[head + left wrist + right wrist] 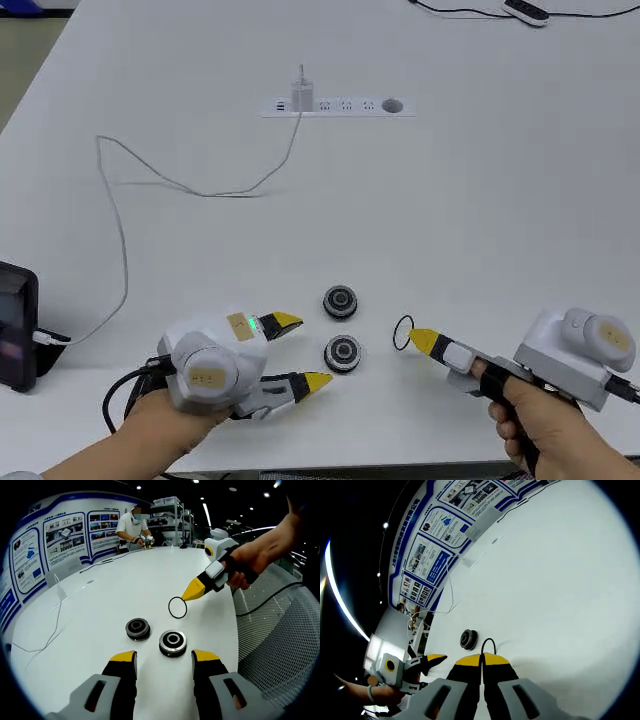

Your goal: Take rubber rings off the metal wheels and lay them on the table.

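In your right gripper view, the bottom of the rubber ring [488, 642] slips behind the pressed-together tips of your right claw [481, 657], so you cannot see how much of it is pinched. The metal wheel [468, 639] is so small that you cannot tell if a ring is on it. The words on the wall posters [432, 555] are too tiny to read.

In the head view, a dark box [15, 325] is cut off by the left edge and a power strip [527, 11] by the top edge. Your left hand [165, 432] is mostly hidden under your left claw [302, 350]. Your right hand [535, 415] runs off the bottom.

In your left gripper view, you cannot tell what the person [132, 527] far back holds.
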`<state>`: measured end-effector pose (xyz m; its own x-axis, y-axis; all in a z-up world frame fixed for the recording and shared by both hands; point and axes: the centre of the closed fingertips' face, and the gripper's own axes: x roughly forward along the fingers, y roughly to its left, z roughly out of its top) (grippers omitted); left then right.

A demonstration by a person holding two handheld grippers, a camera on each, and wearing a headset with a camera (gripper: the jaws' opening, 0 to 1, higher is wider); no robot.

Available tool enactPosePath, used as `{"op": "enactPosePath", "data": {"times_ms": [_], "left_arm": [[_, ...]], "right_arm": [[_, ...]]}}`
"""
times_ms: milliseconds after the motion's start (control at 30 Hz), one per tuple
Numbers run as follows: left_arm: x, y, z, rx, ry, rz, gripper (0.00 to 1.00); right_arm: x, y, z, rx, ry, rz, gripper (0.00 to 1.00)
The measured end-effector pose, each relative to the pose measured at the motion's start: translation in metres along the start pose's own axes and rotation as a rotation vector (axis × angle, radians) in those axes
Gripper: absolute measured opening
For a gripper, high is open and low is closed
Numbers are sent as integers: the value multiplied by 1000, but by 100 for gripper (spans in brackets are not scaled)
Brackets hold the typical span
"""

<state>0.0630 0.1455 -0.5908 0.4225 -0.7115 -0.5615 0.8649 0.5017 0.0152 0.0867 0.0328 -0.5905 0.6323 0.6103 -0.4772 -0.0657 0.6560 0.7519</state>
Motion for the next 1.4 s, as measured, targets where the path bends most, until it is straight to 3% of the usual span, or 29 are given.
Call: {"op": "enactPosePath", "data": {"times_ms": [200,267,567,867,1167,1400], "left_arm": [[0,1,-2,0,4,-1,45],[0,0,-2,-2,5,-2,45],[1,1,0,0,3,-1,44],[2,1,1,1,1,-4,43],[3,0,3,3,-4,-8,41],[4,0,5,6,-8,-10,37]], "right_arm": [[-1,-11,-2,-111,18,-69,2],[0,-12,-2,-119,19,-72,3],[-2,-20,-4,-249,47,-137,19],[-5,-22,-1,-362,50,-188,28],[1,-3,-10,-296,54,-100,29],[6,8,-21,-274,71,-62,27]]}}
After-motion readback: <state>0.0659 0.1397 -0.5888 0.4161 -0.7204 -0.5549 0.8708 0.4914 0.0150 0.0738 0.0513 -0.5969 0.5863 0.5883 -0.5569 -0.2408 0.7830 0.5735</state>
